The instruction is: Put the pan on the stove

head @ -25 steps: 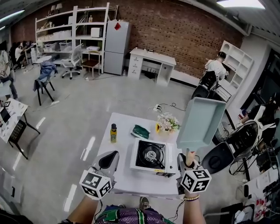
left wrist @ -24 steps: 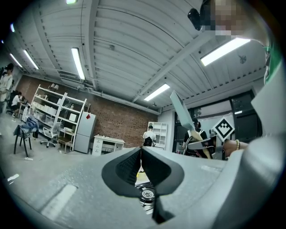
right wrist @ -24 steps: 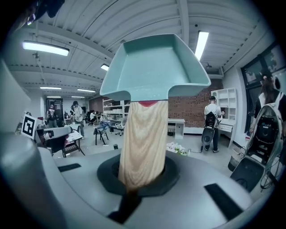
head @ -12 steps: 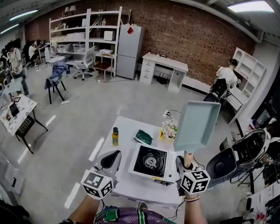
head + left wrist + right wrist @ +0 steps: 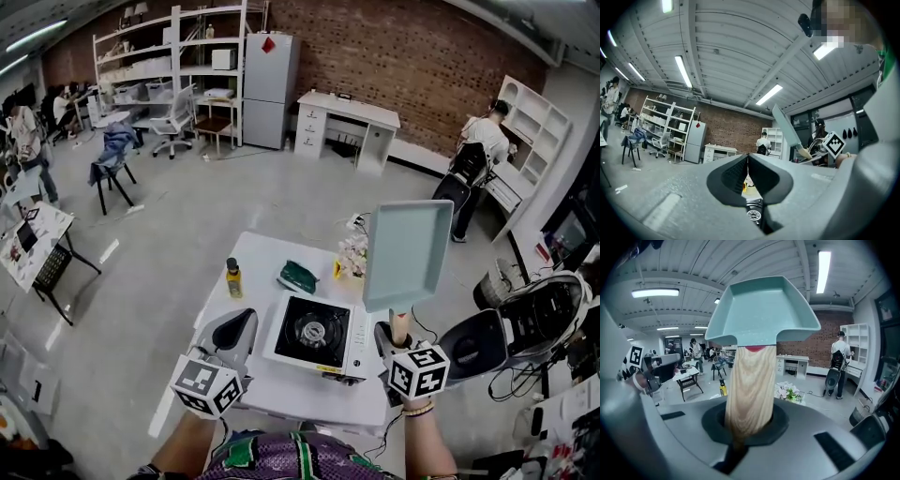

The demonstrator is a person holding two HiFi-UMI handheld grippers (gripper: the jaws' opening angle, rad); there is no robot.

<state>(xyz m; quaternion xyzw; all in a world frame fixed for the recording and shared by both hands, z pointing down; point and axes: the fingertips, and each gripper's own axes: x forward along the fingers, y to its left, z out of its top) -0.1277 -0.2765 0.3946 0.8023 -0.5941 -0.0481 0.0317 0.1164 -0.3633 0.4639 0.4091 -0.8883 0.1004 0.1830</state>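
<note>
A light teal square pan (image 5: 406, 253) with a wooden handle (image 5: 400, 327) is held up on edge in the air, above the right end of the stove. My right gripper (image 5: 401, 345) is shut on that handle. In the right gripper view the handle (image 5: 750, 385) runs out from between the jaws up to the pan (image 5: 761, 310). The black-topped portable gas stove (image 5: 314, 335) sits on the white table (image 5: 255, 267), its burner bare. My left gripper (image 5: 232, 336) hovers over the table's near left, shut with nothing in it (image 5: 748, 161).
Behind the stove on the table are a yellow oil bottle (image 5: 232, 278), a green cloth (image 5: 298, 277) and a bunch of flowers (image 5: 352, 255). A black chair (image 5: 473, 339) stands to the table's right. Desks, shelves and people are farther off.
The pan has drifted a little left, closer over the stove's right side, still held upright. The left gripper has stayed in place and shut.
</note>
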